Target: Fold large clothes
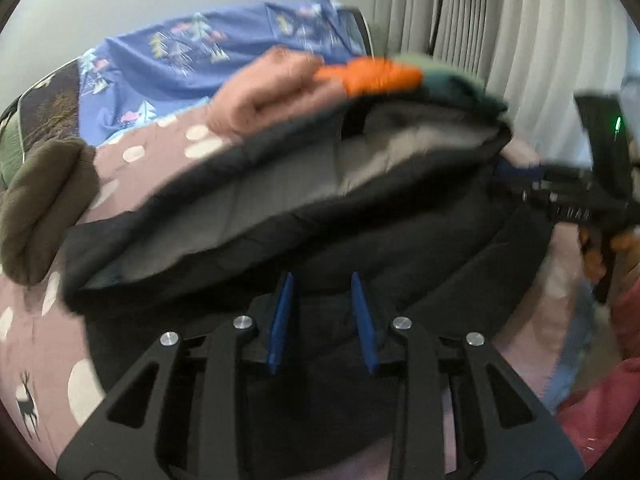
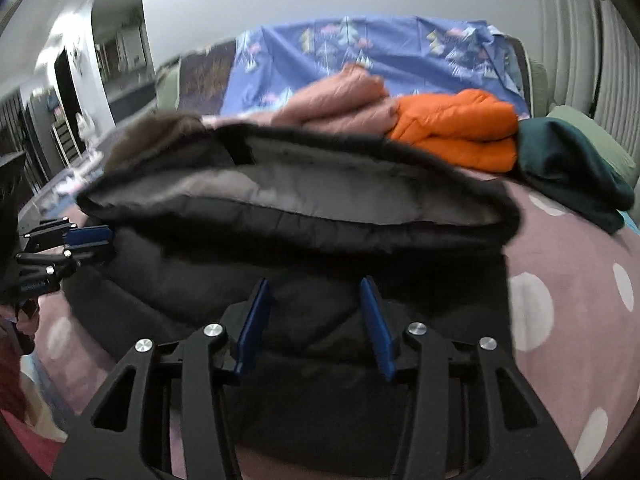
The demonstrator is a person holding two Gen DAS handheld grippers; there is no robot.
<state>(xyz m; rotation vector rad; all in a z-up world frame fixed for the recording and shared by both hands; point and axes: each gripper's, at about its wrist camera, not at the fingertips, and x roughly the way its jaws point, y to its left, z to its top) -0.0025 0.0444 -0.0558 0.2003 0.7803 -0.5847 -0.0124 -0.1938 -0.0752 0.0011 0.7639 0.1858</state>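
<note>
Tilting down over the bed [image 2: 568, 320], I see both grippers, left [image 1: 322, 280] and right [image 2: 316, 284], spread apart and pinching nothing. My black coat [image 2: 280, 240] lies folded just under them, on the bed.

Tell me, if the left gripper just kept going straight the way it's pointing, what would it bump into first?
Most likely the black padded jacket. The left gripper points down at its dark outer fabric, jaws apart and empty, with nothing visible in between. The picture is blurred, so how far off the fabric lies is hard to judge.
</note>
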